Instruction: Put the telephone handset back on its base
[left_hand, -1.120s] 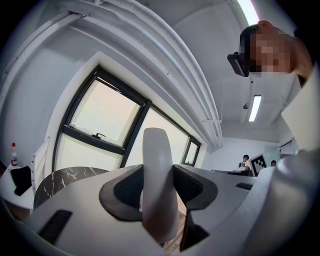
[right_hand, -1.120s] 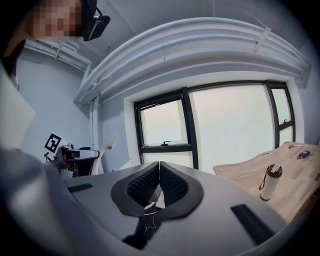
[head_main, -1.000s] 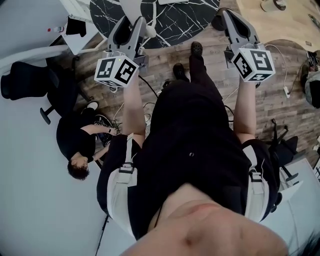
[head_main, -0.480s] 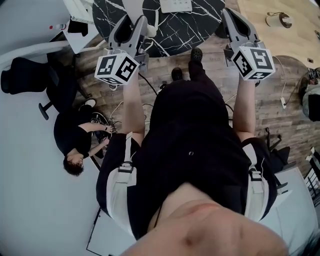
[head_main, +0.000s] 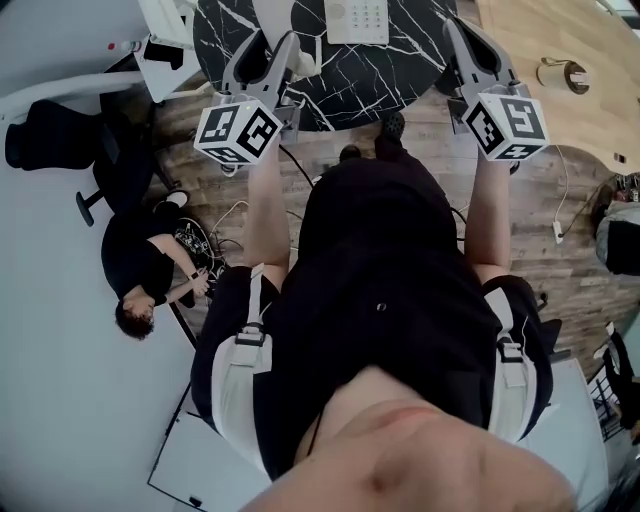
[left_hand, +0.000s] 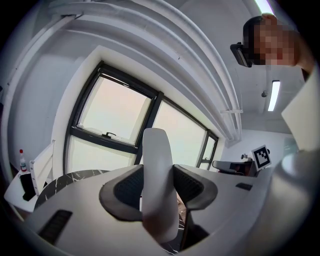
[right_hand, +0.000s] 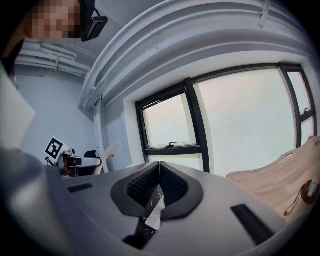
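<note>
The left gripper (left_hand: 158, 172) pinches the white handset (left_hand: 155, 150) between its two dark ribbed pads; the handset stands upright in the claw, its rounded top rising well above the pads, and in the left gripper view a dark-framed window (left_hand: 120, 125) lies behind it; the right gripper (right_hand: 159, 172) has its claw pressed together with nothing between the pads.

In the head view both grippers are held out in front of the person, the left one over the near edge of a round black marble table (head_main: 400, 70); the white telephone base (head_main: 357, 20) sits on that table, ahead of and between the two grippers, apart from the handset; its keypad shows as a grid of small keys, too small to read.

Each gripper carries a cube (head_main: 240, 130) faced with square black-and-white markers; these are block patterns, not letters.

A pale wooden table (head_main: 540, 40) stands to the right of the marble one; another person (head_main: 145, 280) sits on the wood floor (head_main: 560, 200) at the left, beside a tangle of cables (head_main: 200, 245) and a black office chair (head_main: 60, 150).
</note>
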